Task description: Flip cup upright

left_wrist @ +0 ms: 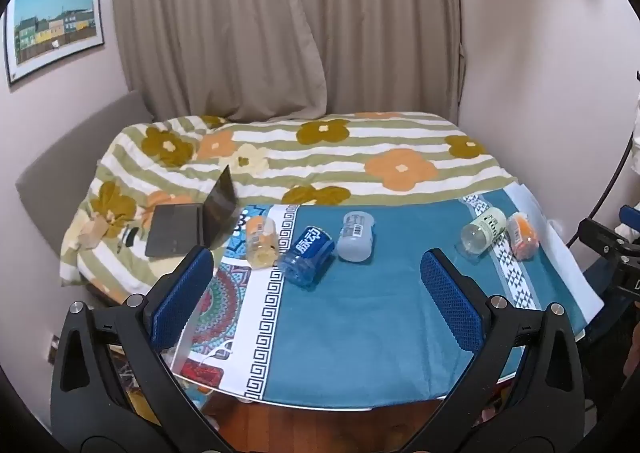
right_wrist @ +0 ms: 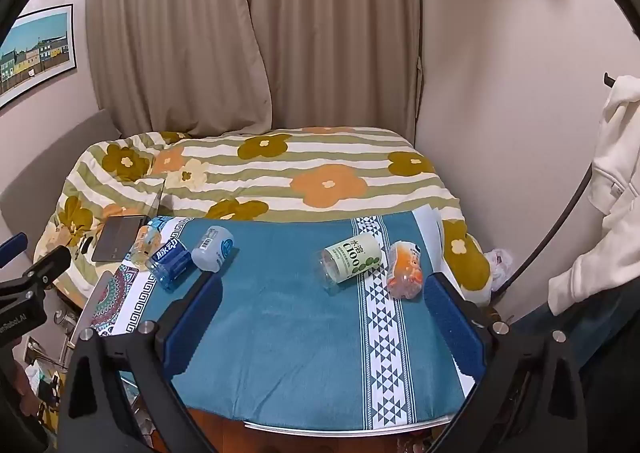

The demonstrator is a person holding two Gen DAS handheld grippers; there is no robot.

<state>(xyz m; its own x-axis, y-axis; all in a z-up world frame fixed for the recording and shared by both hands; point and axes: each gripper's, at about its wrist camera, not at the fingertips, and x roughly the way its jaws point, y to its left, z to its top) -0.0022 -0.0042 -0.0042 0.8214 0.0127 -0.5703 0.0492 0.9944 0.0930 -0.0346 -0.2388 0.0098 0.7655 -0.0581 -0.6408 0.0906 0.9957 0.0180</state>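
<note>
Blue mesh pads line both grippers, and both sets of fingers are spread wide with nothing between them. The left gripper (left_wrist: 318, 293) hovers over the near part of the teal tablecloth (left_wrist: 360, 313), touching no cup; its left pad (left_wrist: 182, 299) sits over the patterned white border, its right pad (left_wrist: 452, 299) over plain teal. The right gripper (right_wrist: 320, 317) is likewise wide apart, held above the cloth and empty; its right finger pad (right_wrist: 454, 323) is near the orange cup but not touching it.

Five cups lie on their sides along the far half of the table. From the left wrist view: a clear yellowish cup (left_wrist: 262, 241) at the left, just beside a blue-labelled cup (left_wrist: 306, 259), then a pale grey cup (left_wrist: 356, 237) close by. Well apart to the right, a green-labelled cup (left_wrist: 482, 235) lies next to an orange cup (left_wrist: 522, 235), the two close together; contact unclear.

From the right wrist view the green-labelled cup (right_wrist: 350, 259) lies with its clear end toward the camera, partly on the white triangle stripe (right_wrist: 384, 333), and the orange cup (right_wrist: 404, 269) lies just right of it. None of the cups stands upright.

Behind the table: a bed with a flowered striped blanket (left_wrist: 320, 157), a half-open laptop (left_wrist: 192, 225) on it, beige curtains (left_wrist: 280, 21), a framed picture (left_wrist: 54, 25) on the left wall. A white garment (right_wrist: 604, 193) hangs at the right edge of the right view.
</note>
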